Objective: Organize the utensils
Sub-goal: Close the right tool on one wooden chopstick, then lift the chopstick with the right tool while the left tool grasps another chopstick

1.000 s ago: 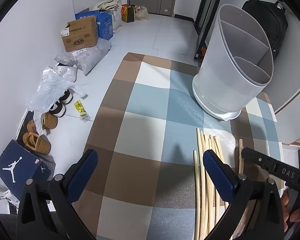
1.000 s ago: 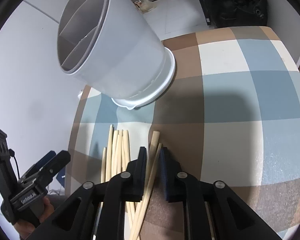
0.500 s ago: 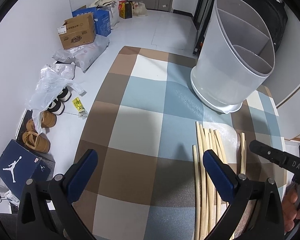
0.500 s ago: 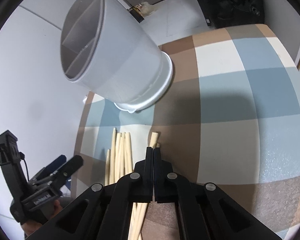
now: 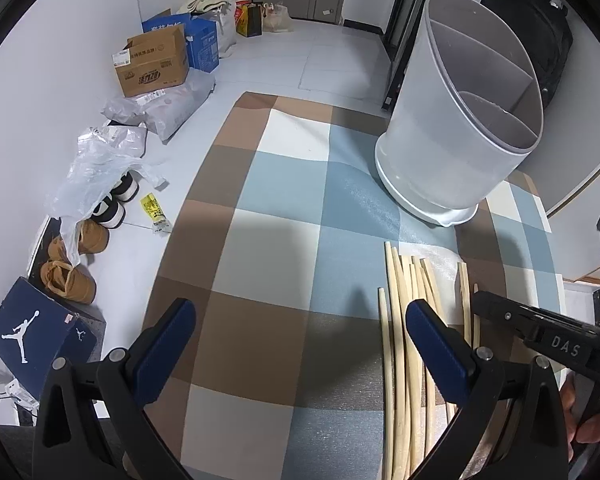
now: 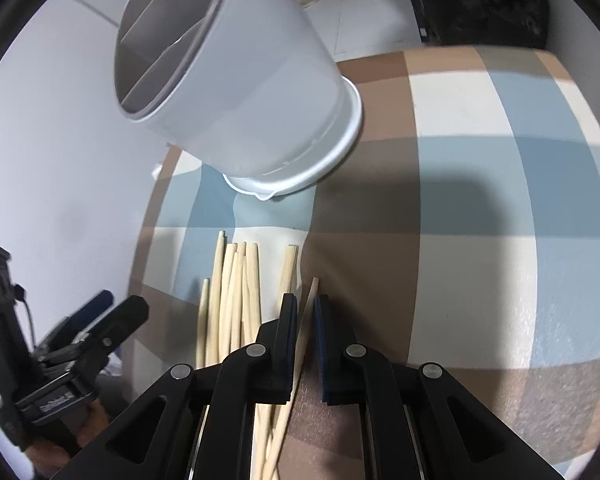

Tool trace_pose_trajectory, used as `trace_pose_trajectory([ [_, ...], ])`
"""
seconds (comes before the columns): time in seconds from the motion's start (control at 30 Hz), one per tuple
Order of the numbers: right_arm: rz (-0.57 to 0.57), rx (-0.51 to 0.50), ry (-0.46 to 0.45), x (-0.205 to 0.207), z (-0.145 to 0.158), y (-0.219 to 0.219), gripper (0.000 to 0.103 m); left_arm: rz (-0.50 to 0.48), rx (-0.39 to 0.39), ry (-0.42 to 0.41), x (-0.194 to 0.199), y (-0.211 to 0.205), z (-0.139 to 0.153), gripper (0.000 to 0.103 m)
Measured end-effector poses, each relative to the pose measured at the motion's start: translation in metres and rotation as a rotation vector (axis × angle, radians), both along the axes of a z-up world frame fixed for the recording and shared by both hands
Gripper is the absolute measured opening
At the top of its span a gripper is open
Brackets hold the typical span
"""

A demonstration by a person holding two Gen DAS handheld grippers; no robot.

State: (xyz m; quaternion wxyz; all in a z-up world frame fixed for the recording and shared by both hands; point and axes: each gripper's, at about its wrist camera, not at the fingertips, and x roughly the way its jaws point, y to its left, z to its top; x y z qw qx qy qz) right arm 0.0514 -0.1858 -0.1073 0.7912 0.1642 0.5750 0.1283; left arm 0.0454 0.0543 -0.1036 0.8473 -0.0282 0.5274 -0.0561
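Several pale wooden chopsticks (image 5: pixel 404 320) lie in a loose bundle on the checked tablecloth (image 5: pixel 268 208); they also show in the right wrist view (image 6: pixel 228 292). A white divided utensil holder (image 5: pixel 464 120) stands upright beyond them, and shows in the right wrist view (image 6: pixel 228 80). My right gripper (image 6: pixel 305 308) is shut on one chopstick (image 6: pixel 309 304), its tip raised off the cloth. My left gripper (image 5: pixel 300 320) is open and empty, just left of the bundle.
The table's left edge drops to a floor with cardboard boxes (image 5: pixel 152 62), plastic bags (image 5: pixel 100 160), shoes (image 5: pixel 72 276) and a dark shoebox (image 5: pixel 36 332). A black backpack (image 5: pixel 540 32) sits behind the holder. A wall is close on the right.
My right gripper closed on a chopstick lying at the right of the bundle and has lifted its tip off the cloth. My left gripper stayed open and shifted little.
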Motion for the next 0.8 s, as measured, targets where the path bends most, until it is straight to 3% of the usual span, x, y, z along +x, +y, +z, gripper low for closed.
trace_pose_trajectory([
  [0.17, 0.067, -0.215, -0.042, 0.000, 0.008, 0.030, 0.005, 0.005, 0.005, -0.004, 0.001, 0.003, 0.001, 0.102],
  [0.3, 0.082, -0.297, -0.070, -0.001, 0.009, 0.049, 0.004, 0.013, 0.015, -0.005, 0.000, 0.007, 0.002, 0.102],
  [0.57, -0.042, -0.177, -0.145, -0.024, 0.035, 0.007, 0.004, -0.015, 0.018, 0.004, -0.001, 0.007, 0.000, 0.102],
  [0.8, -0.090, -0.093, -0.260, -0.034, 0.074, -0.032, 0.004, -0.061, -0.019, 0.079, -0.001, -0.006, -0.012, 0.086],
])
